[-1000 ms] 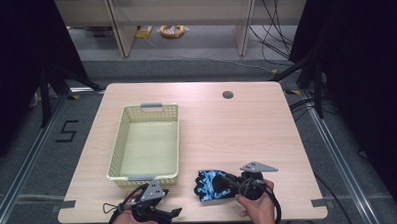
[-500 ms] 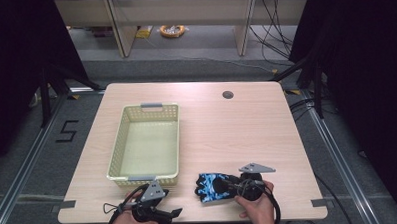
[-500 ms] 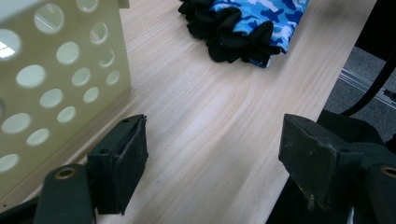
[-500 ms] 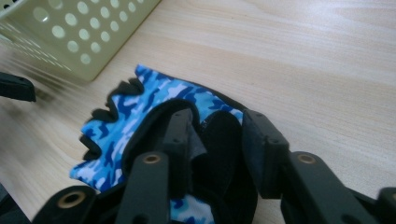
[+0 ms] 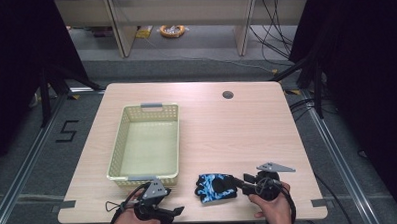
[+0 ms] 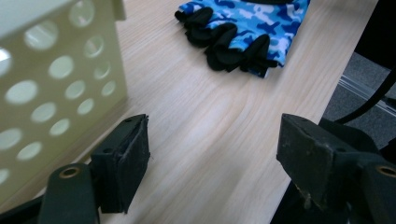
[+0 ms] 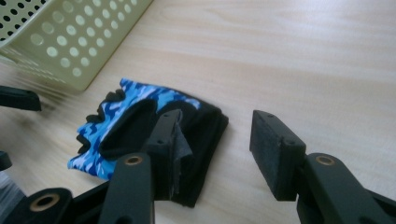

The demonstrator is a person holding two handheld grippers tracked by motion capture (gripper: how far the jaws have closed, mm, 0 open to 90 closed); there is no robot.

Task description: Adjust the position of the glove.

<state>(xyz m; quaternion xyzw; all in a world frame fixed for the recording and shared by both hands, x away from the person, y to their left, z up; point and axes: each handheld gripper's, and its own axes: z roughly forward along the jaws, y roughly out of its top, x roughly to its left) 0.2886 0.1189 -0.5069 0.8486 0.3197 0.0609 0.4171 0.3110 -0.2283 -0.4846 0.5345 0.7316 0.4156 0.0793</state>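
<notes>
A fingerless glove [image 5: 214,187] in blue camouflage with a black palm lies flat near the table's front edge. My right gripper [image 5: 237,183] points left at the glove's black cuff. Its jaws have just been opening. In the right gripper view the right gripper [image 7: 217,135] stands open with one jaw over the cuff of the glove [image 7: 135,126] and the other over bare wood; the pads do not press on it. My left gripper [image 5: 177,211] sits at the front edge below the basket. The left gripper [image 6: 212,149] is open over bare table, with the glove [image 6: 243,28] farther ahead.
A pale yellow perforated basket [image 5: 118,150] with nothing in it stands left of centre; its wall [image 6: 46,70] is close beside my left jaw, and its corner [image 7: 70,37] lies beyond the glove. A round cable hole [image 5: 228,95] is at the table's back right.
My right gripper has drawn back a little to the right and its jaws have spread. The glove lies where it was. The left gripper has kept still.
</notes>
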